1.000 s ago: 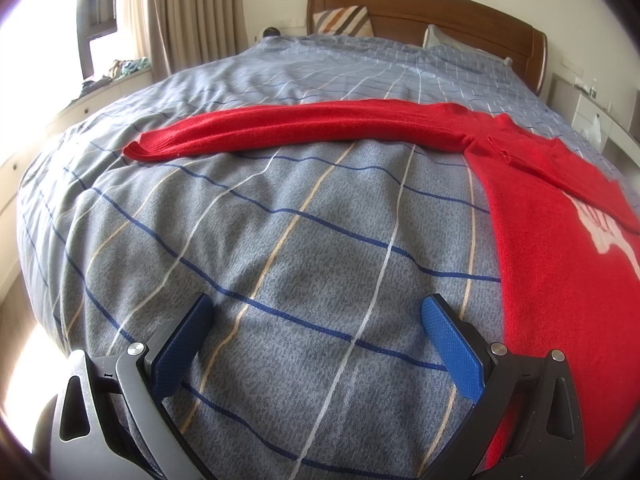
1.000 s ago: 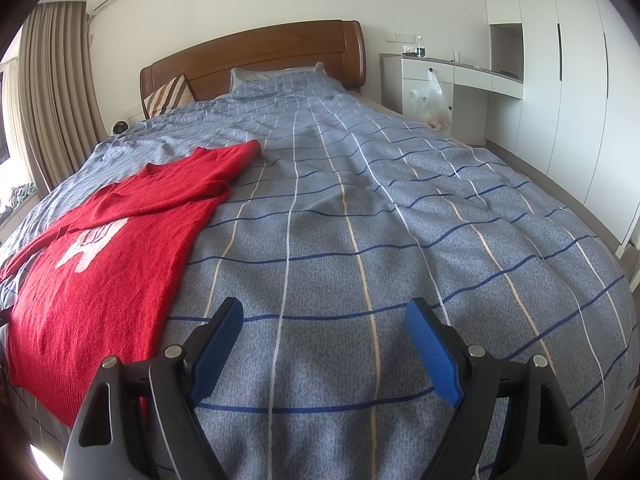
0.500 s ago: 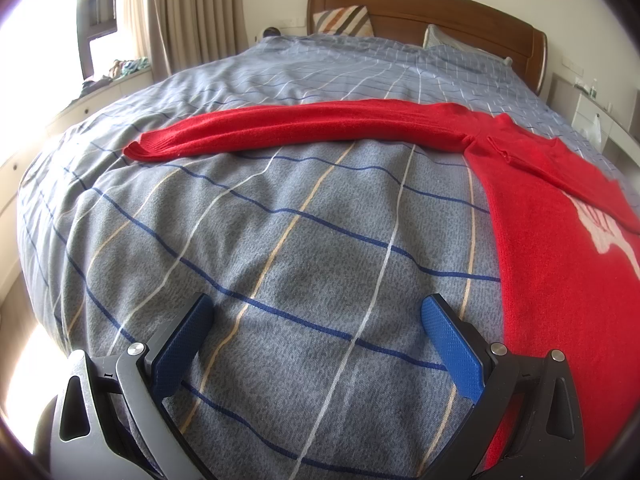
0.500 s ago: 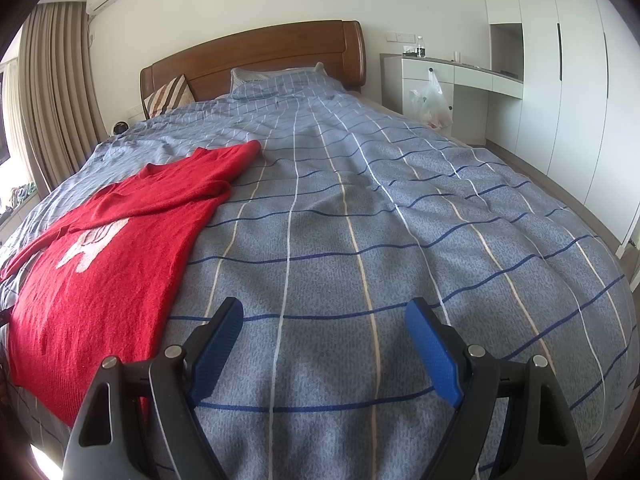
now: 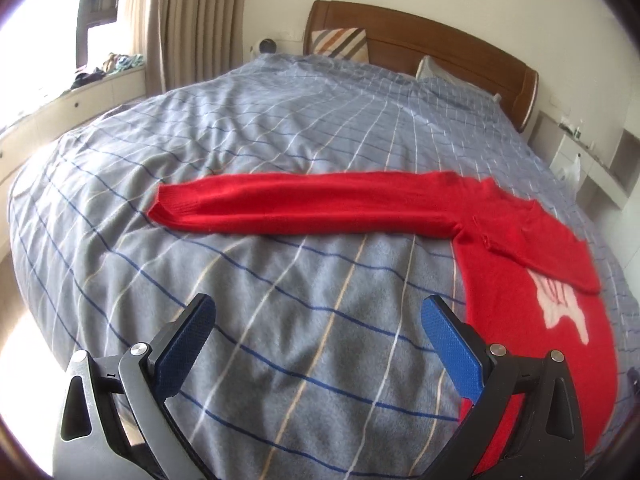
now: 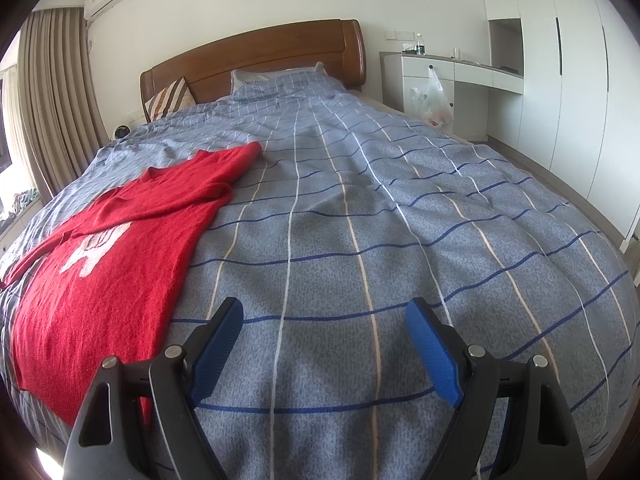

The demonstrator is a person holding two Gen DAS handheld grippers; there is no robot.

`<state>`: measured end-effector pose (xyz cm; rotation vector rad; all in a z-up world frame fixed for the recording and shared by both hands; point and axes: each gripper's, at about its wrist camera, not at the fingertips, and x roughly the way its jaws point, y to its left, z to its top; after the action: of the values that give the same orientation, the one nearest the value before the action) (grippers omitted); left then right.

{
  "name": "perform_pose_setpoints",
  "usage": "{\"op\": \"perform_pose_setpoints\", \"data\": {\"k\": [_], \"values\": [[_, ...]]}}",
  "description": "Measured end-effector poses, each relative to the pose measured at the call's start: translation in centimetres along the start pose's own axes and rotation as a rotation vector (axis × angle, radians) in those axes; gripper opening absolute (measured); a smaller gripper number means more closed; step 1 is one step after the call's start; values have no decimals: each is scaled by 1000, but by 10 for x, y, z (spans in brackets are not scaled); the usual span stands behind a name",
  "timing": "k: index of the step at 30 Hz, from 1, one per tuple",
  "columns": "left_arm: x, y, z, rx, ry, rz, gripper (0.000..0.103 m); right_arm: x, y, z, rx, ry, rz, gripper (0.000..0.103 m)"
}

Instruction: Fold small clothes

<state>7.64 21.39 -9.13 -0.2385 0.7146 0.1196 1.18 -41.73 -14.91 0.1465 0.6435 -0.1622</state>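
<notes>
Both grippers, left point(image 5: 318, 322) and right point(image 6: 324, 320), are held released with nothing between them over the bed point(image 6: 400, 208); the red sweater point(image 5: 520, 280) is spread flat near its foot edge, one sleeve point(image 5: 304, 204) stretched sideways.

Left wrist view: taken from above the foot end of the bed, aimed down and forward between the left gripper point(image 5: 318, 316) fingers toward the window side. Blue checked duvet point(image 5: 280, 120) is seen close below; curtain point(image 5: 192, 20) top left, headboard point(image 5: 420, 40) top right.

Right wrist view: taken from the foot end too, pitched down between the right gripper point(image 6: 324, 316) fingers, aimed straight up the bed at the headboard point(image 6: 256, 60). White wardrobe point(image 6: 560, 80) and desk point(image 6: 460, 68) are caught on the right edge.

Overlap: red sweater point(image 5: 520, 240) point(image 6: 120, 248) at the right edge of the left view, left edge of the right view; striped cushion point(image 5: 340, 42) point(image 6: 170, 98), duvet point(image 6: 360, 200) and headboard are shared as well.
</notes>
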Motion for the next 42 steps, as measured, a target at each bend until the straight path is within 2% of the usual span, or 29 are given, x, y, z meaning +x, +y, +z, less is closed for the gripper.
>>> {"op": "perform_pose_setpoints", "data": {"k": [4, 9, 10, 11, 13, 15, 16, 18, 19, 21, 24, 26, 29, 32, 35, 38, 42], "values": [[16, 62, 42, -155, 43, -22, 103, 0, 2, 0, -9, 2, 1, 83], [61, 145, 65, -409, 138, 96, 101, 2, 2, -2, -5, 11, -2, 83], [70, 153, 67, -437, 167, 102, 97, 3, 1, -2, -4, 16, -3, 83], [78, 156, 68, -444, 191, 93, 89, 4, 1, -3, -3, 21, -4, 83], [94, 152, 72, -420, 237, 72, 80, 6, 0, -3, 0, 27, -8, 83], [106, 142, 73, -383, 263, 72, 77, 7, 0, -3, 2, 29, -12, 83], [110, 138, 73, -365, 268, 83, 73, 7, 0, -3, 2, 31, -14, 83], [116, 132, 73, -345, 279, 98, 37, 9, 0, -4, 4, 38, -15, 83], [118, 130, 73, -343, 291, 110, 1, 10, 0, -4, 4, 42, -17, 83], [109, 121, 81, -315, 264, 144, 3, 11, 0, -4, 7, 46, -18, 83], [85, 82, 112, -159, 178, 159, 3, 11, -2, -4, 18, 42, -12, 83], [67, 43, 139, -36, 115, 131, 3, 12, -3, -4, 28, 46, -4, 83], [47, -29, 175, 113, 48, 23, 3, 14, -5, -4, 43, 53, 10, 83], [36, -112, 195, 263, 13, -98, 3, 13, -9, -3, 63, 50, 24, 83], [38, -195, 195, 387, 11, -202, 3, 10, -13, -2, 86, 44, 30, 83], [47, -268, 179, 478, 35, -299, 3, 10, -17, -2, 109, 50, 38, 83], [66, -339, 144, 550, 79, -382, 3, 9, -17, -2, 112, 49, 43, 83]]}}
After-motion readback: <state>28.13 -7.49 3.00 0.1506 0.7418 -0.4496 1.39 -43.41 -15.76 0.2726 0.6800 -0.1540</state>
